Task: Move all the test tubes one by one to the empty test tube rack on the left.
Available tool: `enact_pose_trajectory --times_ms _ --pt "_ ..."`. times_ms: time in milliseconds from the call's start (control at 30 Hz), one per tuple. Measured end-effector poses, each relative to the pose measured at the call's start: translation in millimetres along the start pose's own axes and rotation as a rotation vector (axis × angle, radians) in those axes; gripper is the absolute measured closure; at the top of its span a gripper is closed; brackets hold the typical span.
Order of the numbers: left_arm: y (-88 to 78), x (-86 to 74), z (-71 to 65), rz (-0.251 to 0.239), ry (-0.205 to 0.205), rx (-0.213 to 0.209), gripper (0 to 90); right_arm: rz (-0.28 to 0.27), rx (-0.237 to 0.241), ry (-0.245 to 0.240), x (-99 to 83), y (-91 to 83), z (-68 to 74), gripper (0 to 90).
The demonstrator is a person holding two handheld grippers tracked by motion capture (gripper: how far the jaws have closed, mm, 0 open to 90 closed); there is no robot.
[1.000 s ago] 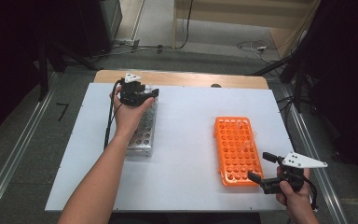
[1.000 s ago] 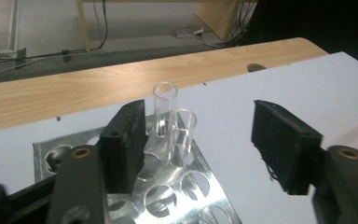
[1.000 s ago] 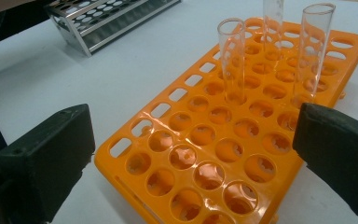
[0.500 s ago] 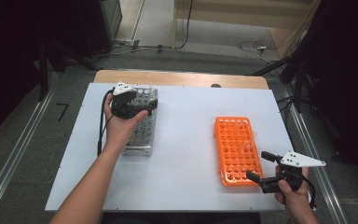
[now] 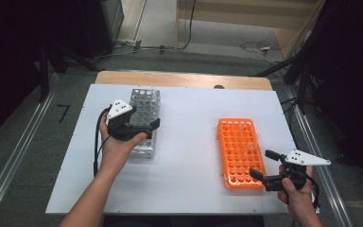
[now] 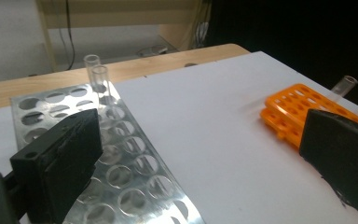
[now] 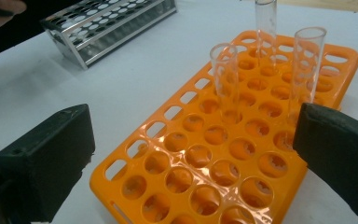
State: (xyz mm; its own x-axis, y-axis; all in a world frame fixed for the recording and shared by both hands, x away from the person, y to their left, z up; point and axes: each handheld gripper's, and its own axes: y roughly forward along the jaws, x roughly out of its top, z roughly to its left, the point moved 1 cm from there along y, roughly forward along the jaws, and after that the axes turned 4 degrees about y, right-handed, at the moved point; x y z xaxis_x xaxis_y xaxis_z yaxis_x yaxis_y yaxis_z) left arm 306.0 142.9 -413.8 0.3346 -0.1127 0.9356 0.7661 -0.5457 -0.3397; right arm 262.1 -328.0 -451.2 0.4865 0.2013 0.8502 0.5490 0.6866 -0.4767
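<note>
High view: the metal rack (image 5: 144, 120) lies with its long axis running away from the person, and the left gripper (image 5: 139, 128) hovers over its near half, jaws wide with nothing between them. They have just been opening, and since the earlier frames the hand has drawn back from the rack's far end toward the person. In the left gripper view two clear glass tubes (image 6: 100, 79) stand upright in far holes, beyond the left jaw. The rack is shiny perforated steel. The right gripper (image 5: 269, 166) has kept its place, jaws wide around the near right corner of the orange plastic rack (image 5: 238, 151), where three tubes (image 7: 226, 79) stand upright.
</note>
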Motion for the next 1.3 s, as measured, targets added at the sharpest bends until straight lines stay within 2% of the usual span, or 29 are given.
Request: enact_pose_trajectory --times_ms 167,433,733,933,1100,1300 --pt "-16.4 -9.5 -16.5 -0.006 0.029 -0.017 0.0 -0.002 -0.019 -0.009 4.1 3.4 -2.9 0.0" --pt "-38.0 -20.0 -29.2 -0.041 0.03 -0.02 0.0 -0.022 -0.063 -0.014 13.5 6.0 -11.1 0.0" --pt "-40.3 -28.0 -34.3 -0.032 0.012 -0.043 0.0 -0.07 -0.098 -0.016 35.2 1.7 -25.6 0.0" --pt "-37.9 -30.9 -34.0 -0.028 0.002 -0.051 0.0 -0.063 -0.115 -0.009 45.2 5.5 -37.2 0.0" --pt "-37.3 -31.8 -34.7 -0.025 -0.002 -0.057 0.0 -0.059 -0.136 0.017 46.9 13.6 -50.5 3.1" --pt "-36.4 -34.5 -34.4 -0.02 -0.009 -0.063 0.0 -0.052 -0.104 0.065 34.7 20.6 -59.2 13.1"
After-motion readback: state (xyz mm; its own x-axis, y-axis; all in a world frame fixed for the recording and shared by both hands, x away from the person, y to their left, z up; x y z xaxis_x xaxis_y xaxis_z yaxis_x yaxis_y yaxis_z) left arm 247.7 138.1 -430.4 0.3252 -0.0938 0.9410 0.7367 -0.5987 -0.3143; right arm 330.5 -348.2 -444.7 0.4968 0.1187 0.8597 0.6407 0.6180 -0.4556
